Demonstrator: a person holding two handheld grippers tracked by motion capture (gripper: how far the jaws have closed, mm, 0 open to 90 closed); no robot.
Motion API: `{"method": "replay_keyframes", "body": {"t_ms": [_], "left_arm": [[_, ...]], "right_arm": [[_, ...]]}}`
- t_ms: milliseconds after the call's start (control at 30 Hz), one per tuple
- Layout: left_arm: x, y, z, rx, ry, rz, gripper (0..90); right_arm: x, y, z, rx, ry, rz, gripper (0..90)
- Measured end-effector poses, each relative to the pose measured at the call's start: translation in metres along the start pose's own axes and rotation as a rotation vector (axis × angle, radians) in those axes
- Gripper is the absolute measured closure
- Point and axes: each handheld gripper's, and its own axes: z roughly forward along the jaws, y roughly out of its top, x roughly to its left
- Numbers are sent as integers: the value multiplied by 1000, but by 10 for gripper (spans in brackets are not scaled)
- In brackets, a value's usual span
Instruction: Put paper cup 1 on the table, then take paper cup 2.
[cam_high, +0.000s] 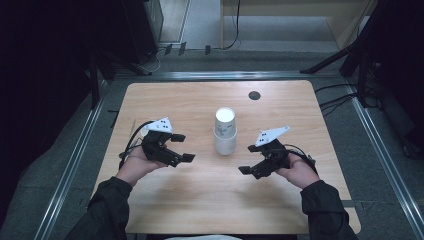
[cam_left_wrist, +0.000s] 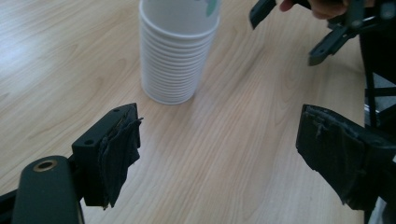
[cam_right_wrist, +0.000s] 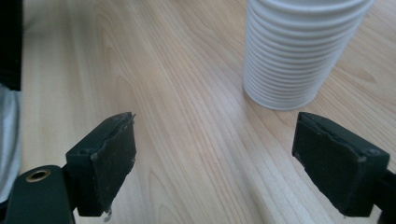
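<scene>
A light wooden desk (cam_high: 190, 200) is standing on grey carpeted floor (cam_high: 260, 62), metal rails (cam_high: 70, 165) flanking it, cables (cam_high: 335, 97) trailing alongside.

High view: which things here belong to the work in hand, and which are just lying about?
In the work:
- stack of white paper cups, upright mid-table
- left claw, open, beside the stack, not touching
- right claw, open, on the other side, not touching

Lying about:
- dark round disc near the table's far edge
- cables on the floor
</scene>
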Motion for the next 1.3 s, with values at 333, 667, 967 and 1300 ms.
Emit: {"method": "replay_keyframes", "body": {"t_ms": [333,667,967,1300], "left_arm": [[-6,-1,12,26,-15,24,142],[-7,-2,21,56,-6,52,142],[-11,-2,20,52,-19,65,145],[-8,-5,17,68,-33,57,146]], "right_arm": [[-9,4,4,5,0,55,140],[-13,15,1,-25,-26,29,142],[-23,37,-6,-31,-36,28,159],[-39,68,-6,19,2,-38,188]]}}
